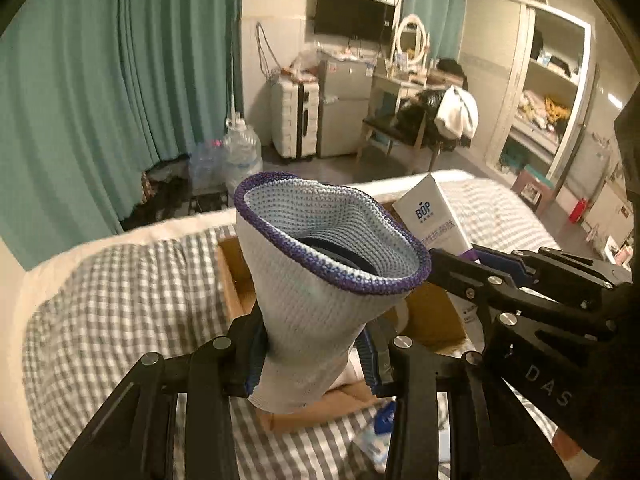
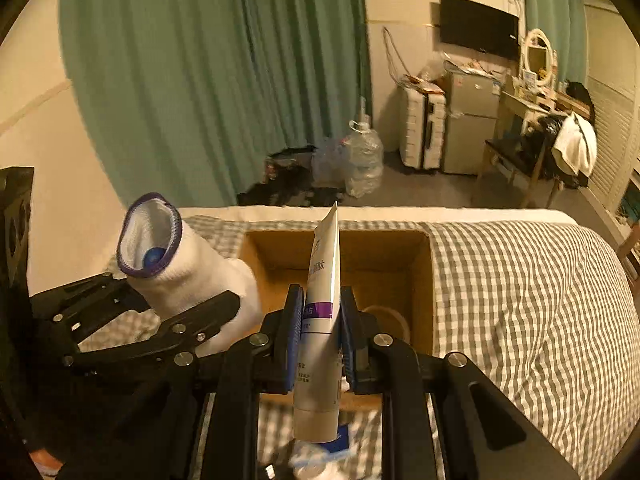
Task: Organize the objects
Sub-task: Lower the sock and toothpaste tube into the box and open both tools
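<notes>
Box's the target: open brown cardboard box (image 2: 376, 256) sits on the checked bed straight ahead, below both claws. My right claw (image 2: 320, 340) clamps an upright white toothpaste tube (image 2: 322, 280); left claw (image 1: 316, 356) grips a purple-rimmed white knit sock (image 1: 320, 280).

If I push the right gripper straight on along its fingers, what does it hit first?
Probably the cardboard box: its open inside lies straight ahead and below the right gripper, which is shut on the tube. The tube's tip would likely arrive first, though depth is hard to judge.
</notes>
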Demonstrator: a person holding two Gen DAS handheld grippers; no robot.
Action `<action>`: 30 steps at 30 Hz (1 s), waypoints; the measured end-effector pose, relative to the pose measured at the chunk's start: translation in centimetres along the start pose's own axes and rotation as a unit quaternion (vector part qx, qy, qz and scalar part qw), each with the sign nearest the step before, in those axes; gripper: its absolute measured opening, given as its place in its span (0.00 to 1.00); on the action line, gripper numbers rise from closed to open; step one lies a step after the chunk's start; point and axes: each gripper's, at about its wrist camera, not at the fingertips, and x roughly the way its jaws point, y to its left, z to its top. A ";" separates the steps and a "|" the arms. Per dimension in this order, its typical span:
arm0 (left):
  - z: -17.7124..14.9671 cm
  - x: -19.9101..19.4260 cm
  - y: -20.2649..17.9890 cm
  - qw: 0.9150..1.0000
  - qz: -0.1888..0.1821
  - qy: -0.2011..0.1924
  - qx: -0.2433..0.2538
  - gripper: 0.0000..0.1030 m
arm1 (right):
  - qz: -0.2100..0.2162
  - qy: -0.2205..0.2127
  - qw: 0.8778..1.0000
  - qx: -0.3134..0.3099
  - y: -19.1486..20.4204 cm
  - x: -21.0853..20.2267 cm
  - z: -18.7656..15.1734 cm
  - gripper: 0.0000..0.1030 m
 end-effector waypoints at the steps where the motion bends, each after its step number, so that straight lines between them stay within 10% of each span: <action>1: 0.1 1.5 0.1 1.000 -0.002 0.010 -0.002 0.38 | 0.001 0.005 1.000 0.004 -0.5 0.9 0.0 0.16; 15: -1.3 9.5 0.4 0.998 -0.015 0.063 0.004 0.39 | 0.015 0.045 0.996 0.069 -6.4 9.3 -0.5 0.17; 19: -1.2 7.8 0.5 0.998 -0.015 0.067 -0.003 0.47 | 0.037 0.019 0.996 0.084 -6.9 6.7 0.1 0.27; 24: -0.9 2.5 0.1 0.999 -0.007 0.032 -0.004 0.86 | 0.032 -0.022 0.996 0.085 -6.0 1.3 1.5 0.45; 30: -0.8 -3.4 0.1 1.000 0.004 -0.001 -0.016 0.94 | -0.007 -0.056 0.996 0.072 -4.5 -6.0 1.8 0.53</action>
